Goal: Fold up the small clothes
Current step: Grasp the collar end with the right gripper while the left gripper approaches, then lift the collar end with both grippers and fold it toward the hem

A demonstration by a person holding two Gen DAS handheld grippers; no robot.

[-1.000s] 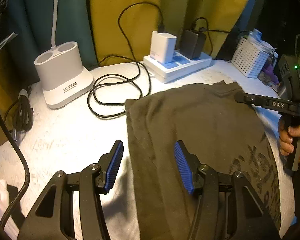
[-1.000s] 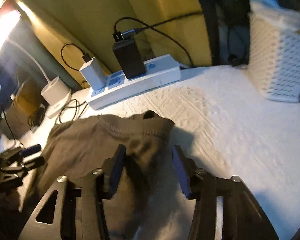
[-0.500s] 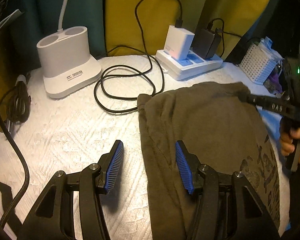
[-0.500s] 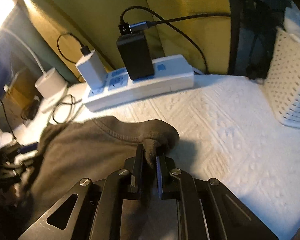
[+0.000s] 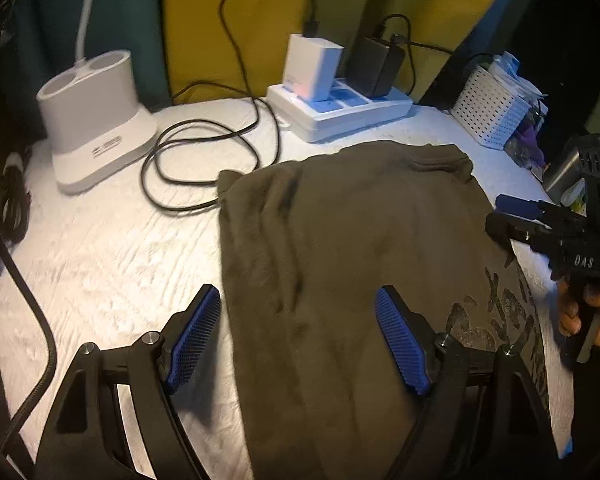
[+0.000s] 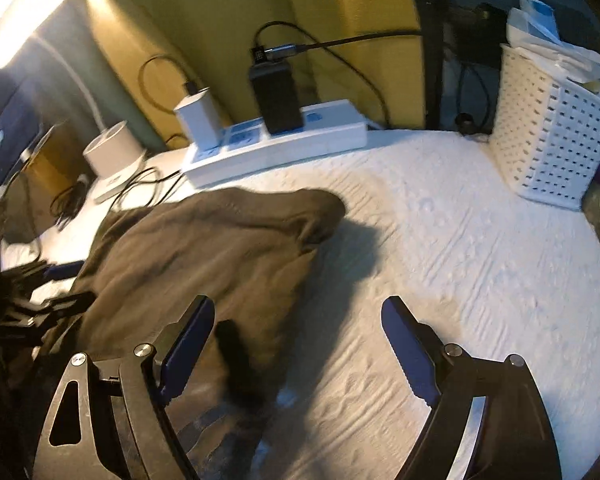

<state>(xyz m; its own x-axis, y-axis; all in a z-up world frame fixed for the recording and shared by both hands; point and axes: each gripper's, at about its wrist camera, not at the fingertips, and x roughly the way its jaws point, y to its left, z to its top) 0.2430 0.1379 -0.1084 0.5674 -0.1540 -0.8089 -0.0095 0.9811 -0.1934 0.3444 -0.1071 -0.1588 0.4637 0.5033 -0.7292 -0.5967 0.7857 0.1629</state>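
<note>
Shirt (image 5: 340,264), olive-brown, lies spread on the white textured desk (image 5: 112,264); dark print near its right edge.

Left wrist view: left tool (image 5: 298,336) hovers low over the near part of the shirt, jaws apart and opening. Left pad (image 5: 194,334) sits over bare desk just beside the shirt's left edge; the right pad is over the cloth. The shirt's edge runs between them; neither pad presses on it. Beyond the shirt: a coiled black cable (image 5: 204,160), a white stand (image 5: 96,116), a power strip (image 5: 340,108) with a white and a black charger plugged in, a white basket (image 5: 492,112) at far right. The right tool (image 5: 512,216) shows at the shirt's right edge, held by a hand (image 5: 588,312); whether it touches the cloth cannot be told.

Right wrist view: right tool (image 6: 298,344) with jaws wide apart and opening, nothing clamped. Shirt (image 6: 204,256) lies ahead and to the left, its bunched far corner raised slightly off the desk. The shirt's right edge falls between the pads, close to the left one; the right pad is over bare desk (image 6: 460,260). Picture is motion-blurred. The left tool (image 6: 56,284) shows dark at the far left by the shirt. Power strip (image 6: 276,148) and basket (image 6: 548,140) stand behind.
</note>
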